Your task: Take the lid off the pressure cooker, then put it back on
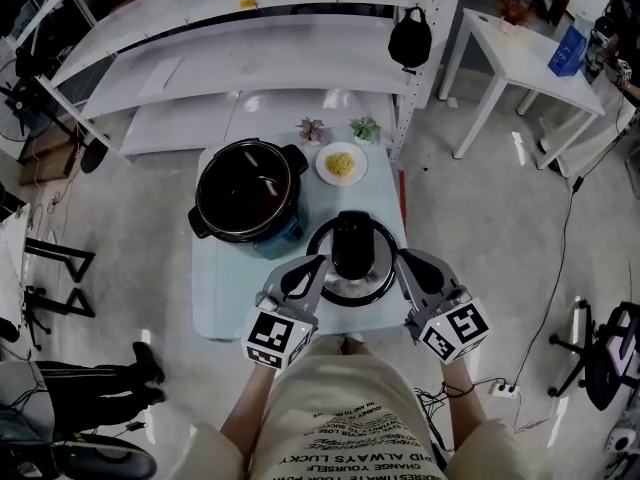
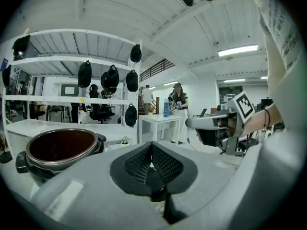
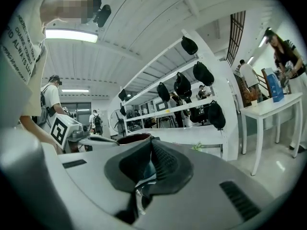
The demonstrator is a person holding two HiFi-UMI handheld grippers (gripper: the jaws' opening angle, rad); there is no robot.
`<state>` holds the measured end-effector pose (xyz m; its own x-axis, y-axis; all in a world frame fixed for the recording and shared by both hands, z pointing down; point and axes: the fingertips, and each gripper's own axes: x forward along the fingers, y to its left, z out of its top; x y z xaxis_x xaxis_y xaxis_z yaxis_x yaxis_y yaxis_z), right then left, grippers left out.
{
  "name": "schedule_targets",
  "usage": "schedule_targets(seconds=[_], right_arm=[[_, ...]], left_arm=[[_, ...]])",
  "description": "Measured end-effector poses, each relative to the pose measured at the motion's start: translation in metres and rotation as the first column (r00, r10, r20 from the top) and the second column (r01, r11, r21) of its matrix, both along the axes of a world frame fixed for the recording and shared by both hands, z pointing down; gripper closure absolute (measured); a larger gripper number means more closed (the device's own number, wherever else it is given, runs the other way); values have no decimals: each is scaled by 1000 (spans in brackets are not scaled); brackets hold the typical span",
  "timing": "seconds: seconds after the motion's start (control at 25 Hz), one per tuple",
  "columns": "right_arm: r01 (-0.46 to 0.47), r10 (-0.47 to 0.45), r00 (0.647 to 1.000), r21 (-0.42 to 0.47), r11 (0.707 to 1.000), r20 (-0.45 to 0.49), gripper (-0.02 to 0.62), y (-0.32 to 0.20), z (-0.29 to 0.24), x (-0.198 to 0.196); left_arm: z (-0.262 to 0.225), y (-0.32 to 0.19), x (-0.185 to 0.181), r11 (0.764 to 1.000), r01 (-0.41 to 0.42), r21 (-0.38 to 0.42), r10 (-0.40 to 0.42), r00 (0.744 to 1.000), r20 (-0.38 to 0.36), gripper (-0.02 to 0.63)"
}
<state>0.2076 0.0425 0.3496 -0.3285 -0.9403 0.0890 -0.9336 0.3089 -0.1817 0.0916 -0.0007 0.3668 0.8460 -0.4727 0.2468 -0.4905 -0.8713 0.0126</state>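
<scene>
Left gripper (image 1: 317, 265) and right gripper (image 1: 401, 261) pinch lid (image 1: 350, 246) rim | step: lid off cooker (image 1: 246, 190) | next: centre lid over cooker, lower.

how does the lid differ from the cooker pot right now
The lid is clamped at its rim by the left gripper and the right gripper; the cooker pot stands untouched on the table. The lid is a flat shiny disc with a black centre; the cooker pot is deep, open and dark inside. The lid is nearer the person, the cooker pot farther and to the left. Both are round.
</scene>
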Motion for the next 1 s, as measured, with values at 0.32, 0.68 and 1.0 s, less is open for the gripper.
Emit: schedule_targets(seconds=[0.32, 0.68, 1.0], right_arm=[[-15, 14, 1000, 28, 999, 27, 586, 1, -11, -5], [-14, 13, 997, 15, 1000, 76, 583, -2, -2, -11], [-5, 6, 1000, -45, 999, 27, 492, -16, 27, -21]], left_arm=[[-6, -7, -6, 999, -39, 18, 38, 999, 14, 580], [4, -5, -1, 987, -162, -13, 162, 987, 3, 577], [28, -7, 0, 964, -264, -39, 266, 963, 48, 437]])
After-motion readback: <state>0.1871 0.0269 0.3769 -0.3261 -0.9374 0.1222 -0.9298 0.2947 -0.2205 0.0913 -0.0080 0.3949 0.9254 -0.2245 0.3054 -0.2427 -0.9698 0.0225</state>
